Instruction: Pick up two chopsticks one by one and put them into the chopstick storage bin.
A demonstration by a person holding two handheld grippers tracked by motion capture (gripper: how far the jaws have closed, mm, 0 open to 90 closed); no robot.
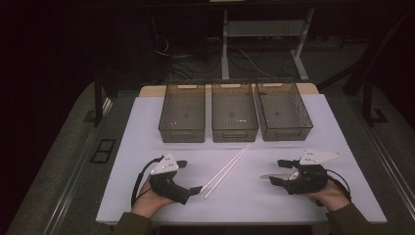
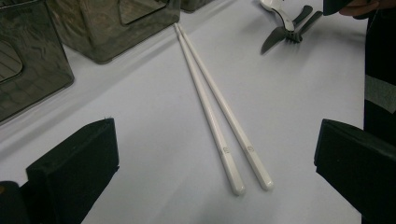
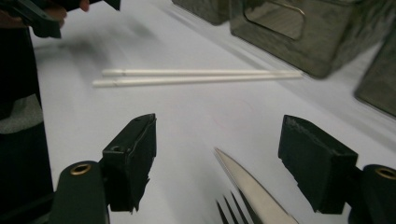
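Two white chopsticks (image 1: 227, 169) lie side by side in the middle of the white table (image 1: 313, 142), slanting toward the bins. My left gripper (image 1: 190, 177) rests near the front left, open, its jaws standing either side of the chopsticks' near ends (image 2: 238, 182) without touching them. My right gripper (image 1: 277, 171) sits at the front right, open. A steel knife (image 3: 252, 186) and a fork (image 3: 229, 210) lie on the table between its jaws, and the pads stand clear of both. The knife (image 2: 275, 39) and fork (image 2: 303, 25) also appear far off in the left gripper view.
Three dark see-through bins (image 1: 182, 134) (image 1: 235, 134) (image 1: 286, 133) stand in a row at the back of the table, their insides bare. Bin walls (image 2: 112, 32) (image 3: 299, 42) rise beyond the chopsticks. A table frame and cables lie on the floor behind.
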